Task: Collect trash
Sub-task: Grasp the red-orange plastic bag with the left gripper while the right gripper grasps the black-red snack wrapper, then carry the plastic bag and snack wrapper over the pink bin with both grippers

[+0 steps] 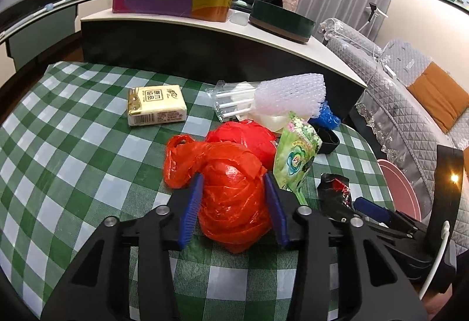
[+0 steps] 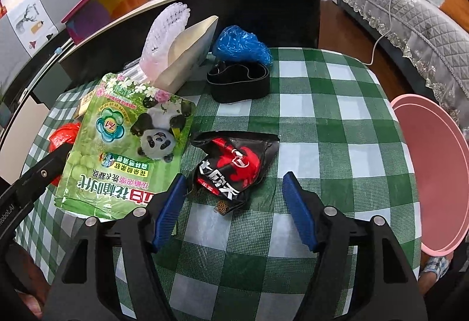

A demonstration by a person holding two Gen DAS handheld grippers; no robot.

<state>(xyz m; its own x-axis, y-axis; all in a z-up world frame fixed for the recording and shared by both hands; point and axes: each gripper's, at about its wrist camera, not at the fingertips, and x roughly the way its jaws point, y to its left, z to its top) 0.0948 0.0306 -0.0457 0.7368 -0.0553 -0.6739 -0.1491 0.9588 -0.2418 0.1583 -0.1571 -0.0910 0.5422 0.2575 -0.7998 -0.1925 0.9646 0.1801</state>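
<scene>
Left wrist view has the left gripper (image 1: pixel 233 198) with its blue pads squeezed onto both sides of the crumpled red plastic bag (image 1: pixel 231 198), so that pickup looks basically in hand; next it needs a lift without dragging the green detergent pouch (image 1: pixel 296 159) sitting just at 2 o'clock. Over in the right wrist view, the right gripper (image 2: pixel 234 195) is spread wide, the black-and-red snack wrapper (image 2: pixel 234 165) lying loose between the tips, not pinched yet. Pink bin (image 2: pixel 431 174) waits off the table edge (image 2: pixel 404 145) at 3 o'clock, with clear checkered cloth in between.
</scene>
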